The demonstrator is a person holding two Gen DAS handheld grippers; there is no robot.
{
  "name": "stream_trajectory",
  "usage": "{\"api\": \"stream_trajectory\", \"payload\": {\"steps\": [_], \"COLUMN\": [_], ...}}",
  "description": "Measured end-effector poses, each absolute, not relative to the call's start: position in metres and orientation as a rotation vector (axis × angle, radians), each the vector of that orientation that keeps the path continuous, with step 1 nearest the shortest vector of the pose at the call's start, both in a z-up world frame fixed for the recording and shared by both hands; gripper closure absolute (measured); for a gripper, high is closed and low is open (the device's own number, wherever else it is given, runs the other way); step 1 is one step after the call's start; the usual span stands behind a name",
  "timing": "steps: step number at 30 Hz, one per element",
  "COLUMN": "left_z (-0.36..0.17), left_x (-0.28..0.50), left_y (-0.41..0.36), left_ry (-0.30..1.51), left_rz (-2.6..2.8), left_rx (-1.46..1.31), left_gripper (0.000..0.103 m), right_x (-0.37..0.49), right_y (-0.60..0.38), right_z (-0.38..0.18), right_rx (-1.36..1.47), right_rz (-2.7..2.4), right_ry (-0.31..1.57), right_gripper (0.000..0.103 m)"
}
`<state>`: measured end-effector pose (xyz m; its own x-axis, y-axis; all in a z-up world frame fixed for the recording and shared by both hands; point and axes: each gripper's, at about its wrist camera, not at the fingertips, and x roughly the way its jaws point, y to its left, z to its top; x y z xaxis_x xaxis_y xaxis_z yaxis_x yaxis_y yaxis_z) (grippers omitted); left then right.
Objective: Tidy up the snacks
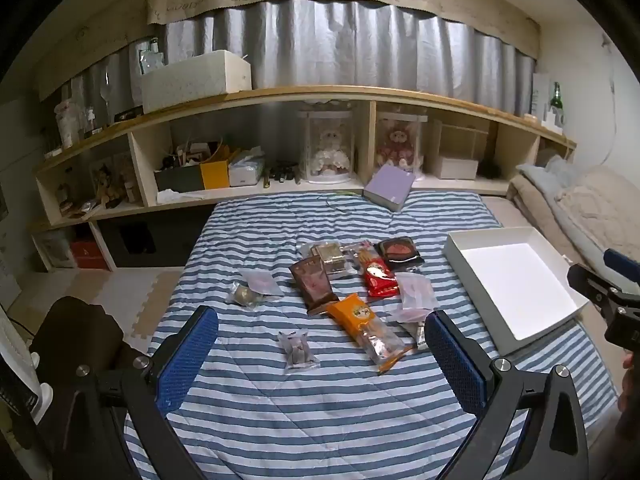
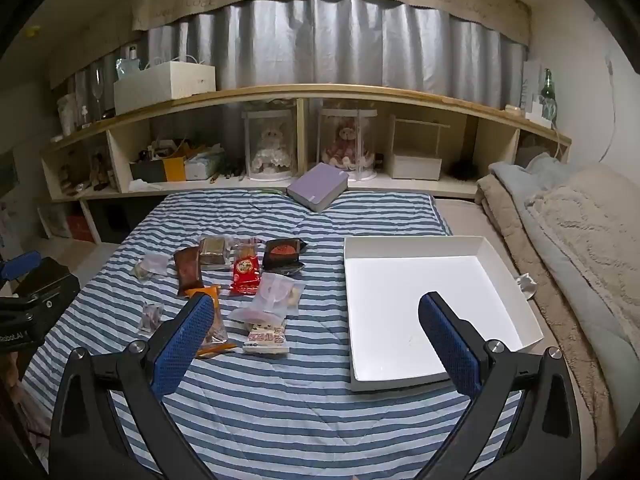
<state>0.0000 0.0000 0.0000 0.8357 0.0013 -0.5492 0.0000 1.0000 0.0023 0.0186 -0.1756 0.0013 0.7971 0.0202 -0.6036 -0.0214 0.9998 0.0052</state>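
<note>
White and bare, the open box sits on the striped quilt with nothing in it yet, so your sorting hasn't begun: every snack packet lies scattered on the quilt just left of the box. Your left gripper and right gripper both hover with jaws spread wide, holding and touching nothing. All the packets remain for you to move.

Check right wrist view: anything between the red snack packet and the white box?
Only bare striped blanket between the red packet and the white box; nearest snack, a translucent pouch, sits nearer the camera, beside the packet.
</note>
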Motion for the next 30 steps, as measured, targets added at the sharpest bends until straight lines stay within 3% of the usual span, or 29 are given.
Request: {"api": "stream_trajectory", "payload": {"steps": [30], "left_z": [0.007], "left_x": [0.0018], "left_y": [-0.0049], "left_ry": [0.565], "left_rz": [0.0], "left_rx": [0.01], "left_gripper": [0.0], "right_x": [0.0175], "right_y": [-0.1741], "right_z": [0.0031], "right_rx": [-0.011], "right_rz": [0.02], "right_ry": [0.643], "right_gripper": [0.0]}}
